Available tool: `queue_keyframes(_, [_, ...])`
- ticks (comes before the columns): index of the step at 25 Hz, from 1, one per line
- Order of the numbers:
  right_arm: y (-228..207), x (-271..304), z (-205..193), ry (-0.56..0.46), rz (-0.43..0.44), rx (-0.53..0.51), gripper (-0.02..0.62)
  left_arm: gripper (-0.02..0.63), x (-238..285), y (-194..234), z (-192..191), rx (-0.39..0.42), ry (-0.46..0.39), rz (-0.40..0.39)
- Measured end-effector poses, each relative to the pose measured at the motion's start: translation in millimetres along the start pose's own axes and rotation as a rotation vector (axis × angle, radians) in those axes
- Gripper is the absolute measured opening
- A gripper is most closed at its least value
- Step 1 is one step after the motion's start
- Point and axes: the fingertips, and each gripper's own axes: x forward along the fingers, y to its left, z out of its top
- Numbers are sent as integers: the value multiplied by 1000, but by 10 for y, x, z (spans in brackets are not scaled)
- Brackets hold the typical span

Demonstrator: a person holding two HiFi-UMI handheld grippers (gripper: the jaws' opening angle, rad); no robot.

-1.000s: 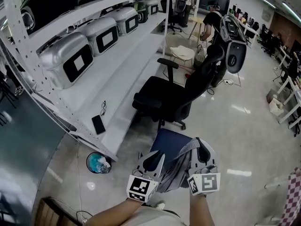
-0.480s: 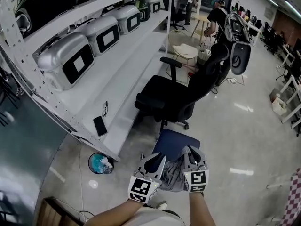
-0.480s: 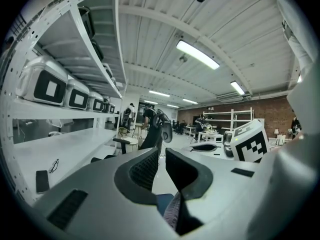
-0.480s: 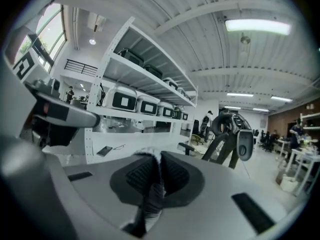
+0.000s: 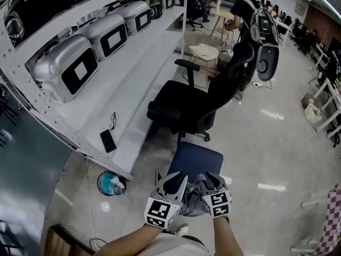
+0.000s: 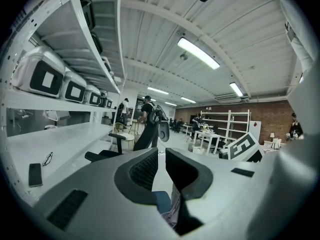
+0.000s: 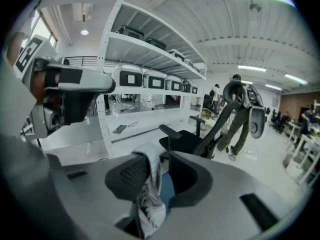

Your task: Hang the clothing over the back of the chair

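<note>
Grey clothing (image 5: 194,197) hangs bunched between my two grippers, low over a blue chair (image 5: 198,160) just in front of me. My right gripper (image 5: 210,179) has its jaws opening. In the right gripper view the clothing (image 7: 150,196) drapes over the left pad, with a gap to the right pad where the blue chair (image 7: 166,189) shows. My left gripper (image 5: 171,179) stays beside it, its jaws a narrow slit apart. A patterned bit of clothing (image 6: 173,211) shows low in that slit. Whether it is pinched there is unclear.
A black office chair (image 5: 186,108) stands beyond the blue one. A white shelf (image 5: 133,84) on the left holds silver cases, a phone (image 5: 107,141) and glasses (image 5: 113,120). A bin (image 5: 111,183) sits under it. A person with a backpack (image 5: 250,15) stands at the far end.
My right gripper has come down with the clothing, from a raised stretch to a bunch level with the left gripper. The left gripper has hardly moved.
</note>
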Motion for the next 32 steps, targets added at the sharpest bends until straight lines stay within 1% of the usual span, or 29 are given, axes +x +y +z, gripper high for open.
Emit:
queue_keyframes(2, [102, -7, -118, 48, 34, 25, 114, 49, 21, -21, -8, -7, 2, -5])
queue_keyframes(6, [270, -64, -329, 126, 71, 35, 145, 49, 51, -100, 4, -10, -6, -21])
queue_keyframes(10, [305, -170, -417, 146, 67, 42, 153, 49, 57, -196, -2, -11, -5, -41])
queue_keyframes(13, [287, -232, -390, 121, 59, 70, 178, 49, 66, -253, -29, -10, -3, -55])
queue_keyframes(16, [307, -300, -343, 98, 63, 96, 226, 49, 67, -301, -57, -10, 1, -64])
queue_keyframes(19, [315, -403, -233, 56, 41, 96, 230, 49, 47, -355, -67, -7, 5, -75])
queue_keyframes(22, [288, -556, -22, -35, 0, 93, 229, 49, 17, -433, -66, -3, 3, -88])
queue_keyframes(23, [283, -623, 60, -73, -9, 92, 219, 49, 4, -461, -66, -1, 2, -89])
queue_keyframes(27, [321, -936, 374, -229, -4, 100, 44, 49, -81, -572, -62, 9, -4, -84])
queue_keyframes(29, [379, -1056, 448, -269, 12, 100, 31, 49, -156, -628, -60, 14, -6, -75])
queue_keyframes(32, [468, -1178, 470, -298, 33, 91, 25, 49, -284, -709, -87, 22, -7, -56])
